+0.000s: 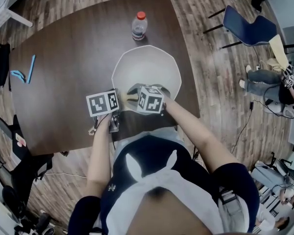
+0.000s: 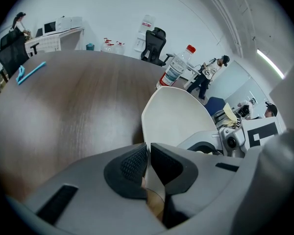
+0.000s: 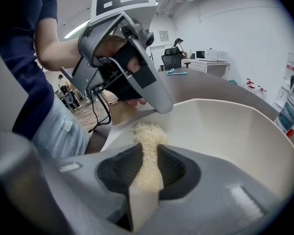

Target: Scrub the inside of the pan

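The white pan (image 1: 147,67) is set on the dark wooden table (image 1: 59,87), directly ahead of the person, with a water bottle (image 1: 139,26) stood just beyond its far rim. The pan's near edge is clamped by the left gripper (image 2: 148,151): in the left gripper view the two dark pads are seen pressed onto a thin white lip, with the pale inner wall of the pan rising just past them. A beige, fibrous scrubbing pad (image 3: 148,136) is pinched between the jaws of the right gripper (image 3: 151,155), its frayed tip projecting past the pads over the pan's interior, near the edge held by the left gripper. Whether the pad touches the pan's surface cannot be told.

In the head view both grippers are brought close together at the near rim, their marker cubes side by side. Both are pointed steeply downward and away from the body. The left forearm (image 1: 95,170) is held nearly straight ahead, while the right forearm (image 1: 201,136) is angled in from the person's right. The left hand (image 3: 120,58) is wrapped round its gripper's handle.
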Available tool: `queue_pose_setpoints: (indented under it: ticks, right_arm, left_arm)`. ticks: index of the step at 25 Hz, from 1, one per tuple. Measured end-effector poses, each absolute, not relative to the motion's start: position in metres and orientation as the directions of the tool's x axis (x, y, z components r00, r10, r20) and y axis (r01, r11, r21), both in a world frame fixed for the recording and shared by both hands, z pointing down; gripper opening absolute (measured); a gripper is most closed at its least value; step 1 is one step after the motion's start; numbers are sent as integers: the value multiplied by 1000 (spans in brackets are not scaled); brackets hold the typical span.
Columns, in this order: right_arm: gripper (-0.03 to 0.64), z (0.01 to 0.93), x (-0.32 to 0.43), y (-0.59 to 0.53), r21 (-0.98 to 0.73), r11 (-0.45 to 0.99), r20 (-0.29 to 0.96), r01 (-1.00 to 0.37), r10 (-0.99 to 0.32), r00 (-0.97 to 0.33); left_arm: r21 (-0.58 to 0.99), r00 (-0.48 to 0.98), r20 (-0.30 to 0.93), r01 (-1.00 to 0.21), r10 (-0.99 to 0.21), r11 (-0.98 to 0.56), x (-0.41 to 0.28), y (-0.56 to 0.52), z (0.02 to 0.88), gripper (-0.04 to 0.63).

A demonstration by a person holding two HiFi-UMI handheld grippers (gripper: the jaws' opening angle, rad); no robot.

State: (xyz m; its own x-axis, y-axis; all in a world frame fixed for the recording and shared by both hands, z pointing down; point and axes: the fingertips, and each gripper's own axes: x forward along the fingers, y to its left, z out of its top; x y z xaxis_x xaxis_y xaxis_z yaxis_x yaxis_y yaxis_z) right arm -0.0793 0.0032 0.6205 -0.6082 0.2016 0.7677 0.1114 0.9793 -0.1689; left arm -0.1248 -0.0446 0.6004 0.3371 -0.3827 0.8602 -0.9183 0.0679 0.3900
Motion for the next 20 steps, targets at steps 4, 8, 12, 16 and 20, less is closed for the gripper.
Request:
queue_pose_setpoints:
  ticks: [4,8,12,16,20]
  right_arm:
    - [91,625,-87,-12,-137,987,764,80,157,-626]
    - [91,630,-93,-27,-103,994,759,19,91,-645]
    - [91,628,-93,-44,-75,996,747,-39,30,-664]
    - [91,630,-97,-57,-21,996,744,-84,-40,-667]
    - [91,631,-98,-68,27,994,744,-104,-90,-662]
  left_arm:
    - [384,339,863,-922,-374,51,-125,-51,599,32]
    - [391,351,864,-920,-362,39,-125,-53,601,32]
    - [383,351,868,-924,-352,22,-119,-58,598,32]
    - [383,361,867,-924,-343,-4,-120,-60,598,32]
    - [370,356,876,-929,-326,-18,-119,-61,597,32]
